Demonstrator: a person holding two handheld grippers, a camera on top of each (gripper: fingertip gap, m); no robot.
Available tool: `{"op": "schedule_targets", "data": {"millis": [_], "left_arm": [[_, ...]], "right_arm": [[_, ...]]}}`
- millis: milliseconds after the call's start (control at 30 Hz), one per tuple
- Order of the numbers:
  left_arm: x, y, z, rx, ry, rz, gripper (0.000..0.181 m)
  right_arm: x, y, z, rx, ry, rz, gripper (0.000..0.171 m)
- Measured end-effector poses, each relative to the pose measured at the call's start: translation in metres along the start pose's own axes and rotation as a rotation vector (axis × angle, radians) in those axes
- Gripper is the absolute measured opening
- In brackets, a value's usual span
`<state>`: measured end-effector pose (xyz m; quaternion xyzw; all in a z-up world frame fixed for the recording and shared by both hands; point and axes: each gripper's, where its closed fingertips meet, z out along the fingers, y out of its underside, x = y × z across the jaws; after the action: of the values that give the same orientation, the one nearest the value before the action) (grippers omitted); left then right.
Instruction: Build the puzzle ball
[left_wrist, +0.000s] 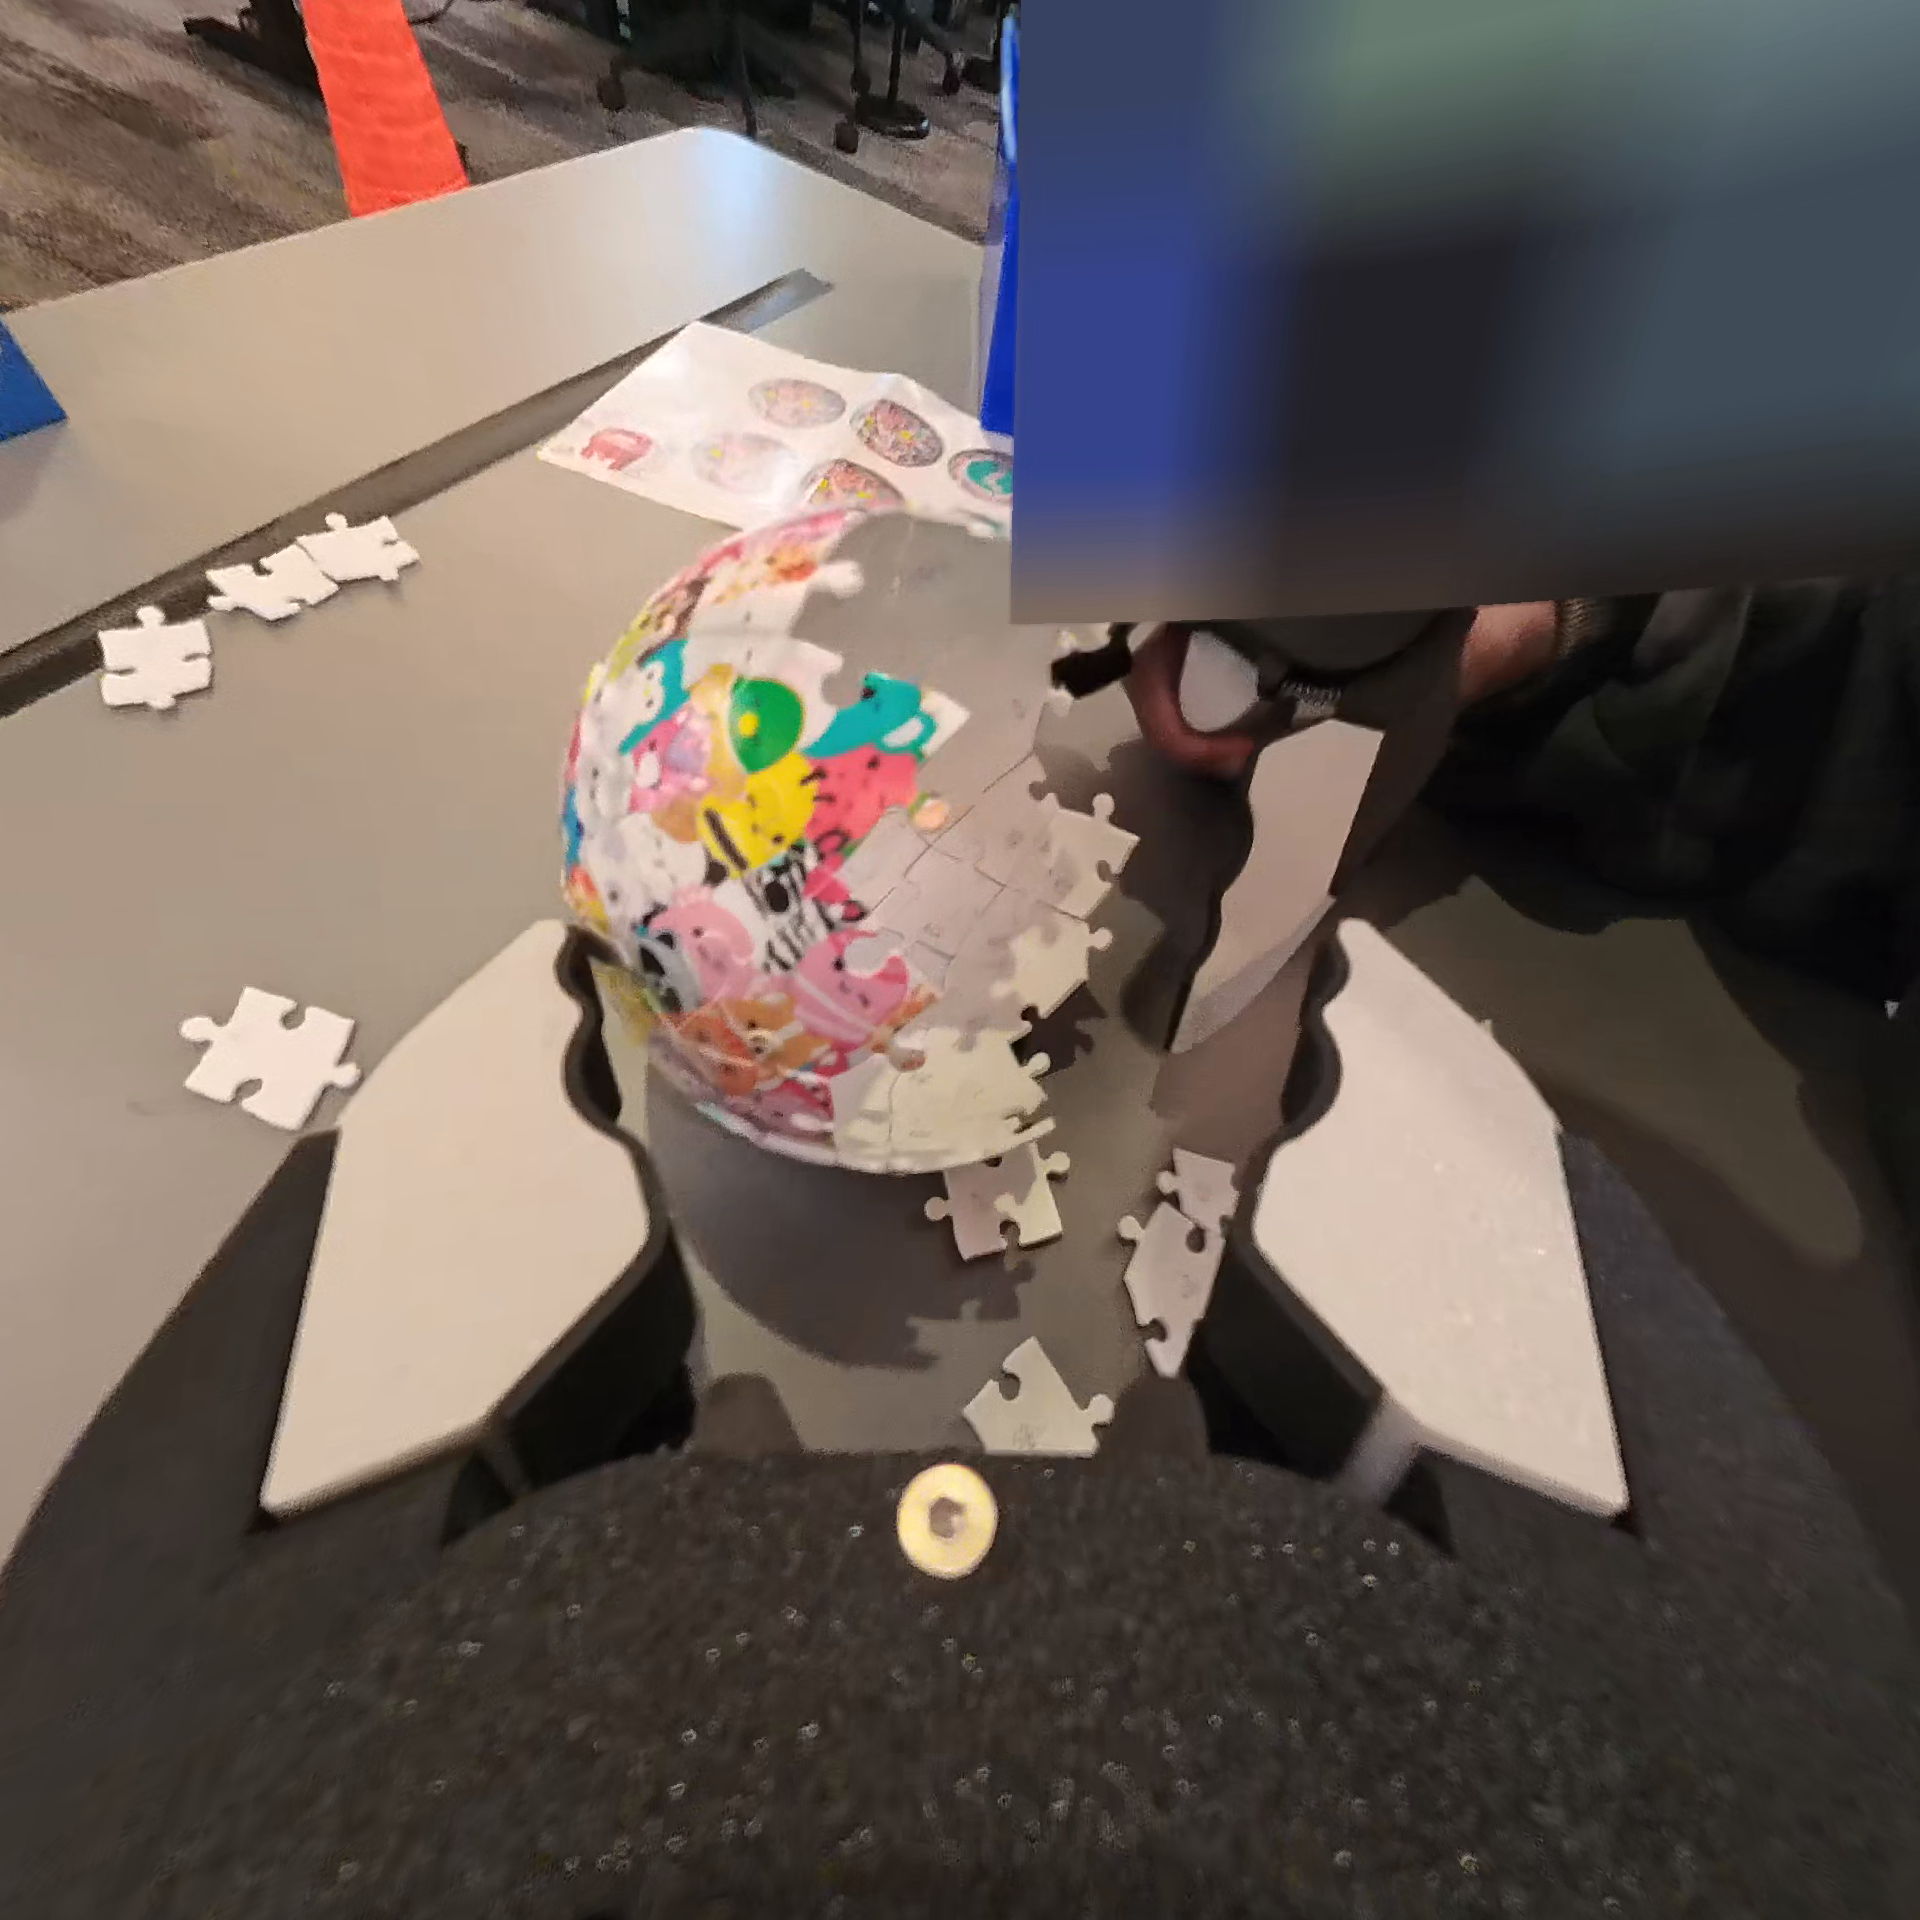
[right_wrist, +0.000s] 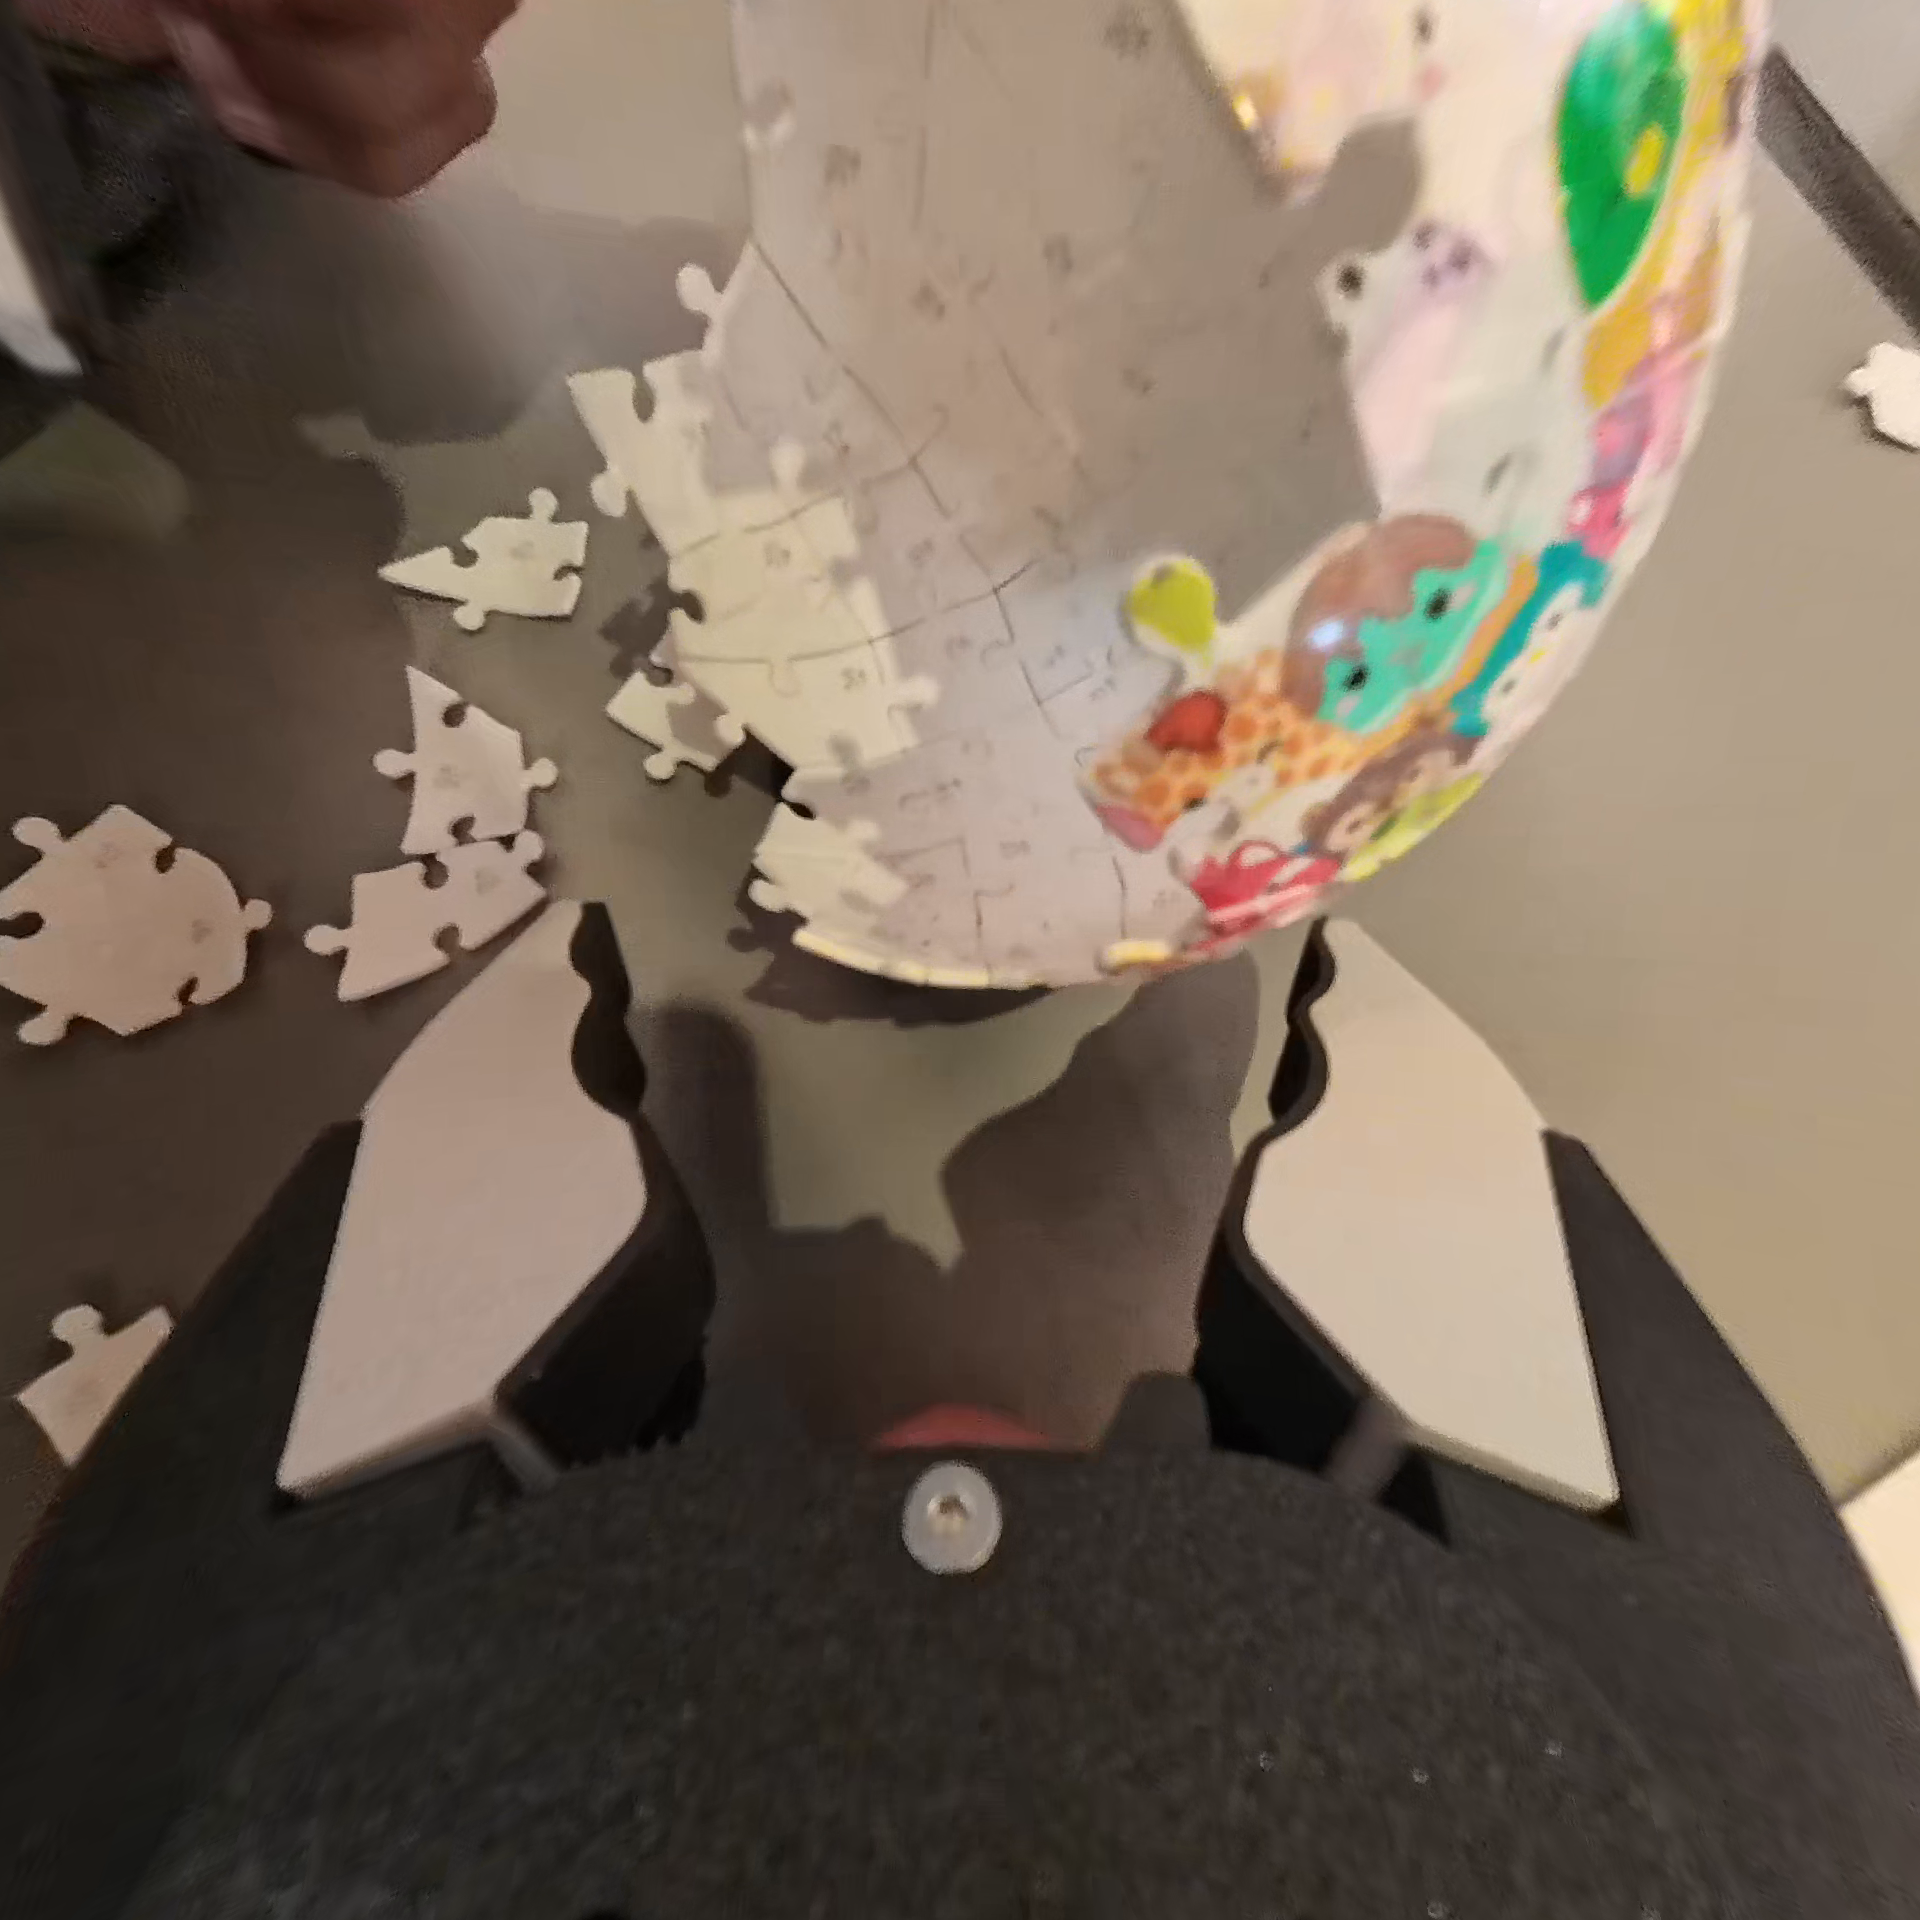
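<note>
The puzzle ball (left_wrist: 790, 862) shows a glossy printed outer skin and matt white inner faces, like the loose pieces (right_wrist: 447, 769). The table (left_wrist: 312, 831) is smooth, matt grey laminate. Each tool (left_wrist: 951, 1029) (right_wrist: 945, 1023) has grainy black bodywork, smooth pale finger plates and a shiny metal screw (left_wrist: 945, 1520). The paper sheet (left_wrist: 769, 436) looks glossy.

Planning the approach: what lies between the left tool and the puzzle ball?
Left wrist view: only bare grey table in shadow between the open left tool and the puzzle ball.
</note>
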<state>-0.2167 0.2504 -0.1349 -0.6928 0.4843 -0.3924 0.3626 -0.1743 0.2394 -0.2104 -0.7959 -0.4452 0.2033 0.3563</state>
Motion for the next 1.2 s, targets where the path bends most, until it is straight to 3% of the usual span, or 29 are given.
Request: {"op": "schedule_targets", "data": {"millis": [333,467,633,800,1200], "left_arm": [[0.003,0.021,0.005,-0.081,-0.027,-0.013,0.134],[0.004,0.031,0.005,-0.102,-0.022,-0.028,0.128],[-0.006,0.018,-0.002,-0.074,-0.05,-0.02,0.126],[-0.005,-0.003,-0.001,-0.038,-0.035,0.014,0.128],[0.005,0.017,0.006,-0.093,-0.035,-0.003,0.136]], "right_arm": [[0.004,-0.031,-0.01,0.083,-0.027,0.063,0.122],[0.014,-0.041,-0.016,0.079,0.0,0.007,0.116],[0.019,-0.021,-0.016,0.019,0.028,0.049,0.119],[-0.008,0.009,-0.007,-0.072,-0.093,0.129,0.119],[-0.003,-0.012,-0.006,-0.037,-0.097,0.131,0.123]]}}
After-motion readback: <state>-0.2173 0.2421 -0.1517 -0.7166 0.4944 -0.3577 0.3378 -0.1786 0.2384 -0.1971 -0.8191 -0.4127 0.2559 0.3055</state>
